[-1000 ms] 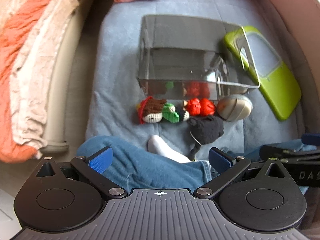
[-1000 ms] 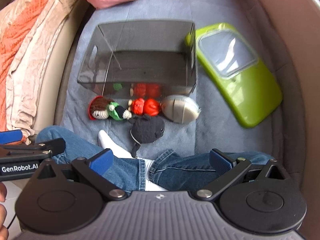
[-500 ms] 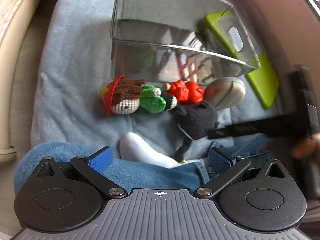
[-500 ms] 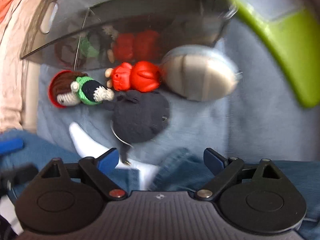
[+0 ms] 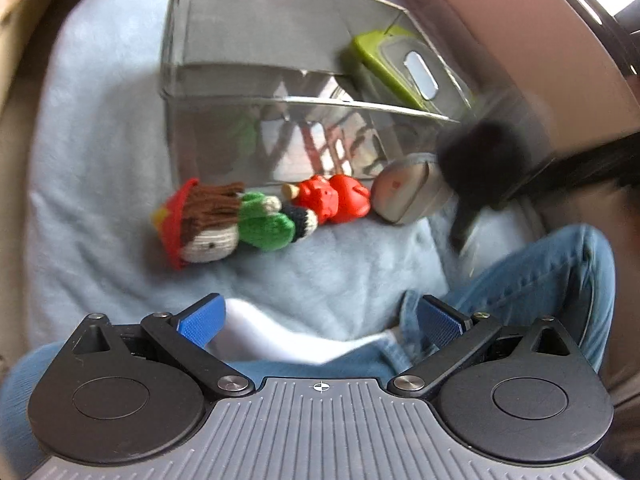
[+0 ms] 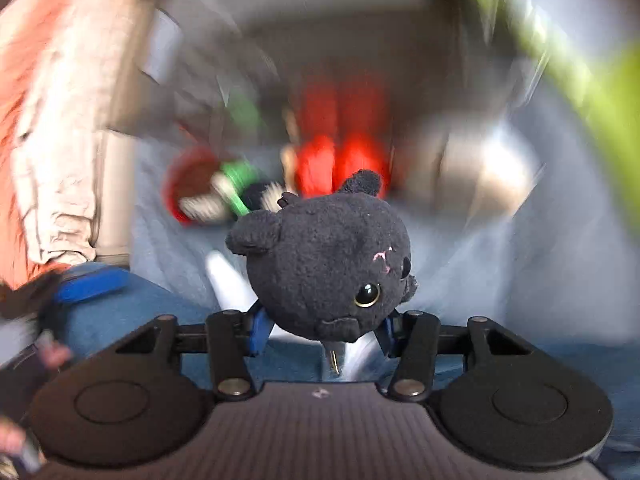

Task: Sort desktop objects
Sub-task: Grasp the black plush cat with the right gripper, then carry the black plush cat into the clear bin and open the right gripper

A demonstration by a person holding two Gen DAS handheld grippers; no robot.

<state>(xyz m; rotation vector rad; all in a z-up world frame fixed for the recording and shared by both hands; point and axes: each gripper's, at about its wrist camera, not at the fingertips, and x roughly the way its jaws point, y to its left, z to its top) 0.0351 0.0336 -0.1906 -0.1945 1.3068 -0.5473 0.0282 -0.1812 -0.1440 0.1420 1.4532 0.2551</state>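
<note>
black plush (image 6: pixel 326 256): off blanket, now between right gripper (image 6: pixel 322 330) fingers | jaws: closing from wide | both grippers: lower

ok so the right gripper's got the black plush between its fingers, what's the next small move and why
Probably finish the squeeze, then carry it over the clear bin. The right gripper is closing with the black plush between its blue pads, apparently off the blanket, and the bin looks empty, with the other toys lined up outside its front wall. The left gripper is open and holds nothing.

Black plush cat (image 6: pixel 328 264) between closing right tool (image 6: pixel 322 330) pads, clear of blanket.
</note>
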